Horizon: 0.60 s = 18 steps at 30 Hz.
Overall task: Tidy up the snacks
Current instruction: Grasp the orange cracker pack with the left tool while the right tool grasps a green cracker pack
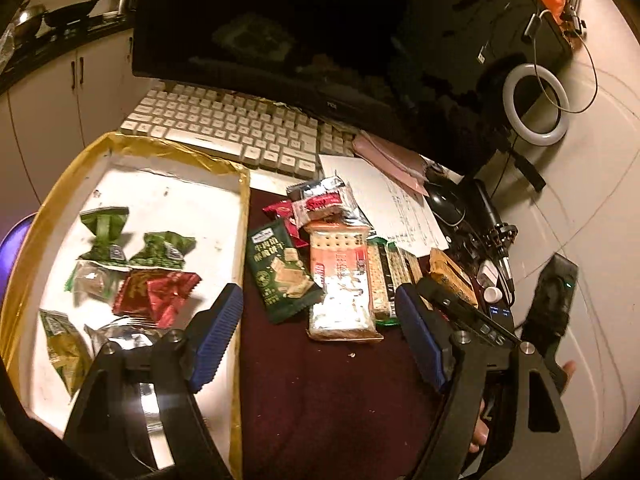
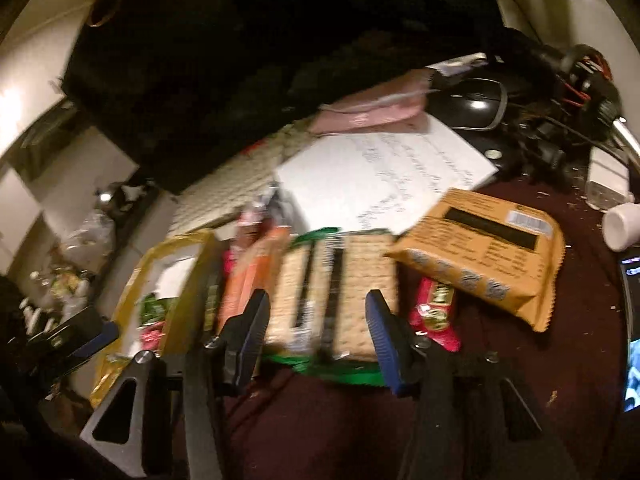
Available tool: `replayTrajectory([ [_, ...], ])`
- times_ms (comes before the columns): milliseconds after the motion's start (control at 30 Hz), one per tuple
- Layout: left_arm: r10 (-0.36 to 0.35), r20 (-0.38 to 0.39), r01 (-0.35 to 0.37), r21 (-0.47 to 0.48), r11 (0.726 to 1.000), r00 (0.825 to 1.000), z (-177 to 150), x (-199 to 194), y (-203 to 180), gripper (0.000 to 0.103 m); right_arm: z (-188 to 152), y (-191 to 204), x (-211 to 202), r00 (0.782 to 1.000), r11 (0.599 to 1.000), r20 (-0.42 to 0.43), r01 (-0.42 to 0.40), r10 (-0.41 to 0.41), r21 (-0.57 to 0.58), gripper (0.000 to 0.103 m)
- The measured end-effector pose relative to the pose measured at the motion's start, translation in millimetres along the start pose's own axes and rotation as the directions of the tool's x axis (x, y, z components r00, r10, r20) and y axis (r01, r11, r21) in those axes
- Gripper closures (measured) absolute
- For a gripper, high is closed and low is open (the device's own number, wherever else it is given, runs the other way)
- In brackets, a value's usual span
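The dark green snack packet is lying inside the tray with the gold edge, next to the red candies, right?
Not quite. The dark green snack packet lies outside the tray, on the dark red tablecloth beside the orange cracker pack. The red candies are indeed inside the tray. The left wrist view shows this.

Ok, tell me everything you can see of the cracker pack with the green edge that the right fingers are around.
The cracker pack is a clear wrapper with green sealed ends, showing pale dotted crackers and black print strips. It lies flat on the dark red cloth, between the orange pack and the tan pack, which overlaps its corner. The right gripper straddles its near end; blur hides whether the fingers touch.
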<state>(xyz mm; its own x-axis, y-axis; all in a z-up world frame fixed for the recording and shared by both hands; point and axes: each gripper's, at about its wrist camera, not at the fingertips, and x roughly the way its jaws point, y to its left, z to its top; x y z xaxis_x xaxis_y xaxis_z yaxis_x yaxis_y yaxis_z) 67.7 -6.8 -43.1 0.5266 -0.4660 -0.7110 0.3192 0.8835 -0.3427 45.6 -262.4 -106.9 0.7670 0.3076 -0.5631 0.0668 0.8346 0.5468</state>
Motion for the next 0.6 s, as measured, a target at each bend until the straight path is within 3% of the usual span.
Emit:
replayTrajectory([
  [167,-0.007,-0.048,0.007,-0.011,1.0,0.999,5.0,15.4,-4.3,0.024,4.3,-17.4,14.8,0.999,0.997,-0.036,0.028,-0.025,0.079,0.053],
  [400,0.005,-0.124,0.0,0.041,0.999,0.992,14.0,52.1,-28.3,0.024,-3.1,-6.4,20.8,0.998,0.998,-0.022,0.06,-0.06,0.009,0.056],
  [600,0.048,-0.183,-0.036,0.065,0.997,0.982,17.4,84.8,-44.0,0.024,-1.7,-8.7,17.0,1.0,1.0,-0.006,0.018,-0.018,0.008,0.057],
])
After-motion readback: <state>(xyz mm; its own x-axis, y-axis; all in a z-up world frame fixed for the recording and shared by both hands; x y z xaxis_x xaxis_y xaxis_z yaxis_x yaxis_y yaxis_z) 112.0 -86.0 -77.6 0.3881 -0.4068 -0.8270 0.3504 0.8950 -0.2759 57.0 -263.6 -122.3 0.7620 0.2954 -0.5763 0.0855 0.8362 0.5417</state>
